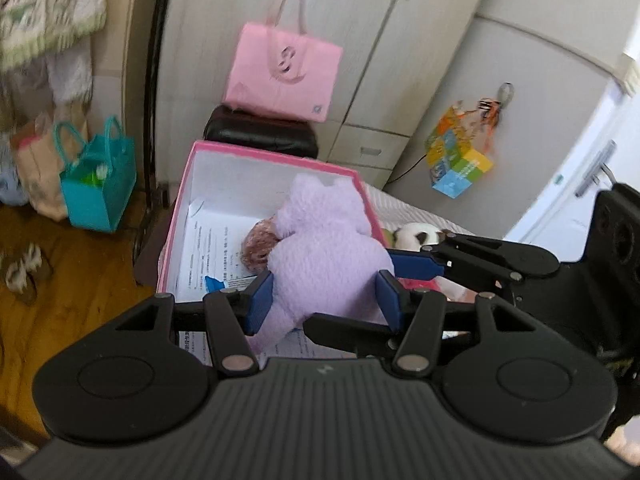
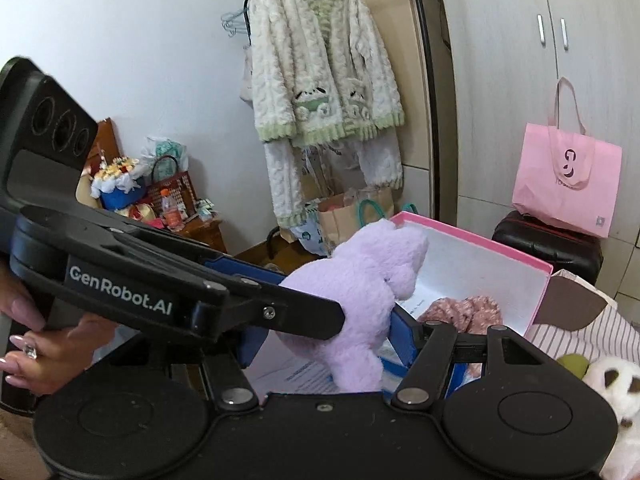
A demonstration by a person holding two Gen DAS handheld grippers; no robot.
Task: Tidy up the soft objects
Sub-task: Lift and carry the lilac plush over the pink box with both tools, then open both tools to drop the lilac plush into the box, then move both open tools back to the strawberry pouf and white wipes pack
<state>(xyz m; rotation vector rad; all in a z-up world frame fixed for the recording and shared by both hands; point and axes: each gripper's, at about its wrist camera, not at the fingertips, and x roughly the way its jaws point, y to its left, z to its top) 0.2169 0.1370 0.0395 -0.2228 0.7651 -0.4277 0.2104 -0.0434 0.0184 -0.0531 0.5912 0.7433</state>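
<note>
A lilac plush toy (image 1: 324, 248) hangs over an open pink box (image 1: 276, 160) with a white inside. My left gripper (image 1: 325, 300) is shut on the toy's lower body, one blue pad on each side. The right gripper's fingers (image 1: 416, 266) reach in from the right and touch the same toy. In the right wrist view my right gripper (image 2: 326, 340) is shut on the lilac plush toy (image 2: 360, 292), and the left gripper's fingers (image 2: 304, 312) cross in from the left. A pink-brown fluffy item (image 2: 468, 308) lies in the pink box (image 2: 480, 240) on printed sheets.
A panda plush (image 1: 416, 236) lies on striped bedding (image 2: 592, 332) right of the box. Behind the box stand a black case (image 1: 260, 132) and a pink tote (image 1: 280, 72). A teal bag (image 1: 96, 184) sits on the wooden floor at left. A hand (image 2: 36, 344) holds the left gripper.
</note>
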